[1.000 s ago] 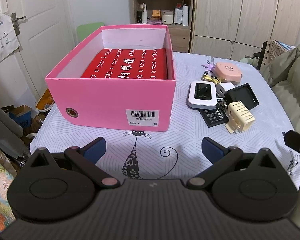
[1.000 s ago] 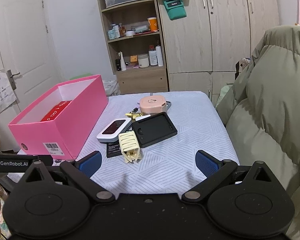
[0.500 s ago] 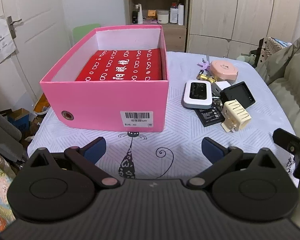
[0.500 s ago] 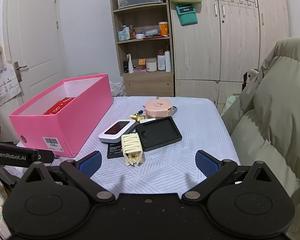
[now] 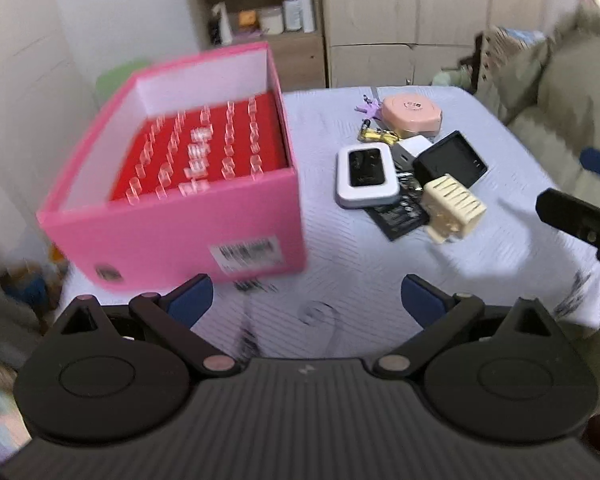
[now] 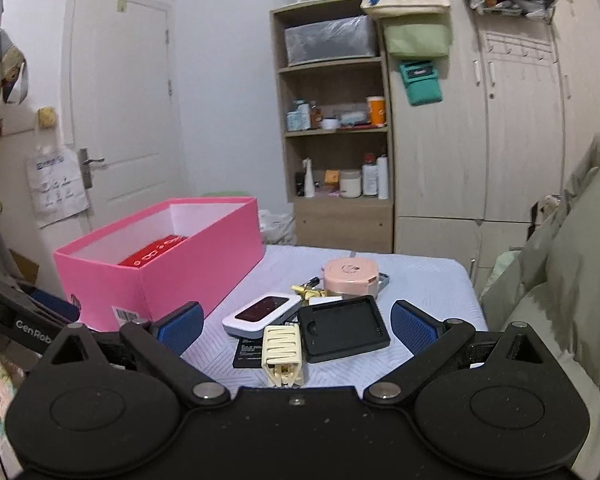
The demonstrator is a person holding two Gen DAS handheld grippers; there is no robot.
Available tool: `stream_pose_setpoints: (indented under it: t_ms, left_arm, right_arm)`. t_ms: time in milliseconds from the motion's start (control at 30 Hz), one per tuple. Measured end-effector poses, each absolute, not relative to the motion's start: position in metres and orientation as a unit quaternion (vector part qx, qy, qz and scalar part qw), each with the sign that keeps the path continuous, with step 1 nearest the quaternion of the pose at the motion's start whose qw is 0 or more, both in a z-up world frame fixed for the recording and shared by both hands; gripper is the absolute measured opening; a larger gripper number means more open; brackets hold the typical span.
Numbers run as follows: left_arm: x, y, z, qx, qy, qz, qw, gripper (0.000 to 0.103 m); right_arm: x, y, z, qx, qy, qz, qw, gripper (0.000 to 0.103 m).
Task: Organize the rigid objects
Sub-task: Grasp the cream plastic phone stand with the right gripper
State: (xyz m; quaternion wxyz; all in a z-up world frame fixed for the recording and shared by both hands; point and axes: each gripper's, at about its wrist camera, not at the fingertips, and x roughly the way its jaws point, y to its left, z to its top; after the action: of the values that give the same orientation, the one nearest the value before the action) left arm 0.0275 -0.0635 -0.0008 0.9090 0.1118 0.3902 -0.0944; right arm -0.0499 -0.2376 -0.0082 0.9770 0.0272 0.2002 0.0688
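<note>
Bedsheet (image 6: 420,284) — pink box (image 6: 188,268) beside gadget pile (image 6: 312,320); both hand-held grippers wide, empty.

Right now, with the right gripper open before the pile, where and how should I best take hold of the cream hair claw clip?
Probably grip the cream hair claw clip across its ribbed body's two long sides, coming from above. It lies nearest the right gripper, on the pile's front edge, partly over a flat black card, so low side access looks poor.
</note>
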Motion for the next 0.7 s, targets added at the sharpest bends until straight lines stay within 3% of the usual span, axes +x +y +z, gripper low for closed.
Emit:
stream_pose_setpoints:
  t_ms: [200, 433, 700]
  left_arm:
    - [0.044, -0.047, 0.023, 0.191, 0.357, -0.095, 0.91, 0.103]
    - [0.087, -0.012, 0.042, 0.141, 0.408, -0.164, 0.887, 0.1]
    - [0.132, 0.04, 0.077, 0.16, 0.405, -0.099, 0.895, 0.1]
  right_arm:
    - [-0.026, -0.238, -0.013, 0.017, 0.252, 0.116, 0.961, 0.101]
    - [0.008, -0.234, -0.033, 0.031, 0.315, 0.155, 0.936, 0.083]
    - [0.034, -0.216, -0.049, -0.017, 0.332, 0.138, 0.933, 0.083]
